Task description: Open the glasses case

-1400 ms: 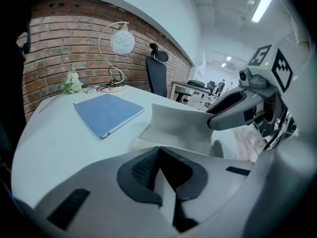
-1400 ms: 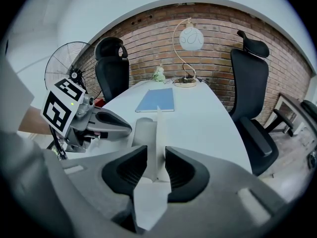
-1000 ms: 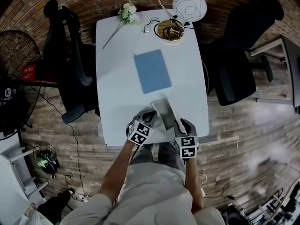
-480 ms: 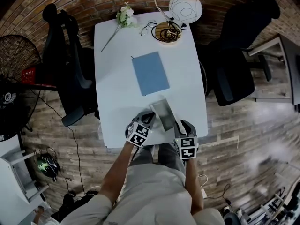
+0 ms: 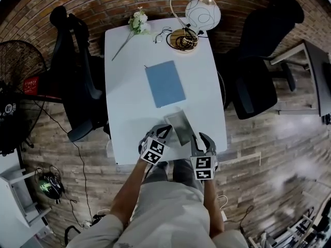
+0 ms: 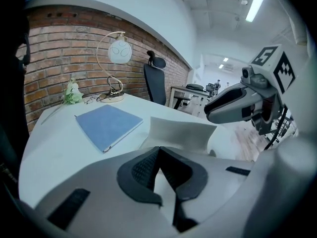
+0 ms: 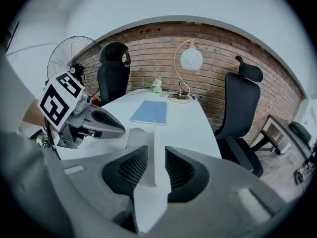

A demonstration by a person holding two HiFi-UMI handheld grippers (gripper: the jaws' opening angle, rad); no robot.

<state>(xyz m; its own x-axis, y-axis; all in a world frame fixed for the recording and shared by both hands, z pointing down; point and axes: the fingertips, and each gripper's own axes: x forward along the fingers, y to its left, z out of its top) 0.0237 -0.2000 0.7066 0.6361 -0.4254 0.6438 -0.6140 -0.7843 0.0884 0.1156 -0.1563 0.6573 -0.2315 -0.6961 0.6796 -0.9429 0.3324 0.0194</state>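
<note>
The grey glasses case (image 5: 179, 125) lies near the front edge of the white table (image 5: 124, 107). In the left gripper view the case (image 6: 184, 132) shows a flat panel standing up at an angle. My left gripper (image 5: 164, 133) is at its left side, and its jaws (image 6: 159, 155) are shut on a thin pale flap of the case. My right gripper (image 5: 199, 141) is at the case's right side. Its jaws (image 7: 155, 157) are shut on a thin upright panel edge of the case (image 7: 148, 148).
A blue notebook (image 5: 164, 83) lies mid-table beyond the case. At the far end stand a lamp (image 5: 202, 12), a white flower sprig (image 5: 135, 22) and a pair of glasses (image 5: 163, 31). Black office chairs (image 5: 77, 71) (image 5: 258, 71) flank the table; a fan (image 5: 15, 87) stands at the left.
My right gripper has risen slightly with the case's panel still between its jaws. The left gripper has stayed where it was on the case.
</note>
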